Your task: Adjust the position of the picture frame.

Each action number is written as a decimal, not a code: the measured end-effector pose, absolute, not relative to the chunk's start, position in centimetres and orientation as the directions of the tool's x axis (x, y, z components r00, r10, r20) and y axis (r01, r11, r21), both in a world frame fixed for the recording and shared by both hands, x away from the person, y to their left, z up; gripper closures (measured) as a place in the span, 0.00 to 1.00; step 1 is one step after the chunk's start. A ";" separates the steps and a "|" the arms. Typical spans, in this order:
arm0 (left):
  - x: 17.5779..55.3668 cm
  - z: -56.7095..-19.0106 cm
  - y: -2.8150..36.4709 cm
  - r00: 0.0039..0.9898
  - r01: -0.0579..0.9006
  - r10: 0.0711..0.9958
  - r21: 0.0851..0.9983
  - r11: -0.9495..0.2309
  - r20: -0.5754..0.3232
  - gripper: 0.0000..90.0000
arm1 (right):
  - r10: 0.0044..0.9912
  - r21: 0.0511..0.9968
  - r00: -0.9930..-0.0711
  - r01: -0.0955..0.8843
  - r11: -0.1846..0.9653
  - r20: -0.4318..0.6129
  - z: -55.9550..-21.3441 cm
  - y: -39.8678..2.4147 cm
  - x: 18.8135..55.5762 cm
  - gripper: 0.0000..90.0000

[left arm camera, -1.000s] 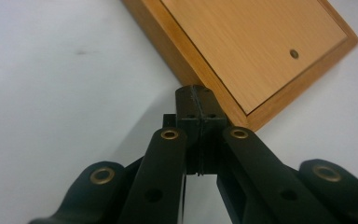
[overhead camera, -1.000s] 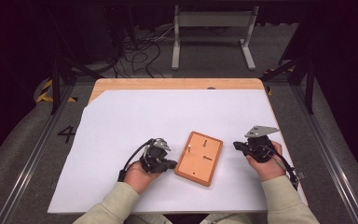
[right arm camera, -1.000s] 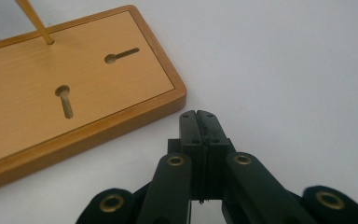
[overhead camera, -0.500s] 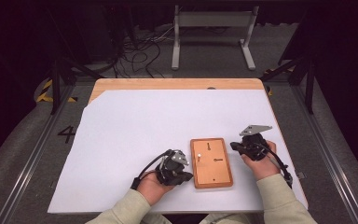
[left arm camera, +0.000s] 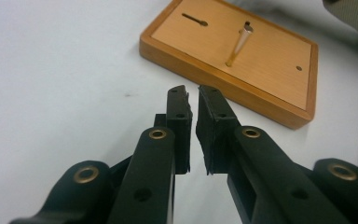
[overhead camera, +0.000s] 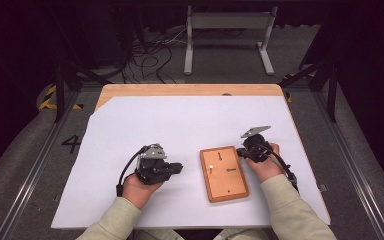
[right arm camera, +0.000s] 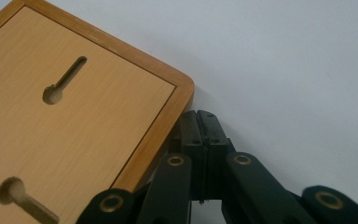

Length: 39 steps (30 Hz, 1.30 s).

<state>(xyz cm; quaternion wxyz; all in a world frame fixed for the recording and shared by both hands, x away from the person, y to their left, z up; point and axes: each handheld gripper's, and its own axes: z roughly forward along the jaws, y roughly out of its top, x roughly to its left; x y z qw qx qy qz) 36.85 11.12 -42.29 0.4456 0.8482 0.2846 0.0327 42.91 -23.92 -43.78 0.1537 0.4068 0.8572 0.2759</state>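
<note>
Wooden board squared up, left gripper pulled clear!
Right gripper, jaws clenched empty, presses its corner; left jaws nearly closed, empty.

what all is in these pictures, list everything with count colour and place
wooden board: 1, orange-brown, on the white sheet between the two grippers; has keyhole slots and a small hole
pin: 1, brass with a pale tip, standing up from the board
white sheet: 1, white, covering most of the table
table: 1, light wood, bare strip at the far edge
metal stand: 1, grey, on the floor beyond the table
cables: a tangle, black, floor beyond the table
left gripper: 1, black, left of the board, jaws a narrow gap apart
right gripper: 1, black, at the board's far right corner, jaws shut
sleeves: 2, pale green, bottom edge
</note>
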 end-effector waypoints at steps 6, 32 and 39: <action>37.6 -42.5 12.1 0.812 0.479 0.544 0.775 -0.413 -0.211 0.91 | 0.738 0.599 -0.673 0.573 0.560 -0.047 -43.8 -20.6 44.0 1.00; 39.7 -44.0 13.5 0.747 0.532 0.626 0.766 -0.362 -0.223 0.91 | 0.565 0.700 -0.825 0.400 0.591 -0.006 -40.8 -18.5 36.2 1.00; 39.3 -43.3 13.9 0.749 0.510 0.629 0.786 -0.349 -0.206 0.88 | 0.450 0.690 -0.893 0.335 0.641 0.015 -41.5 -17.3 32.5 1.00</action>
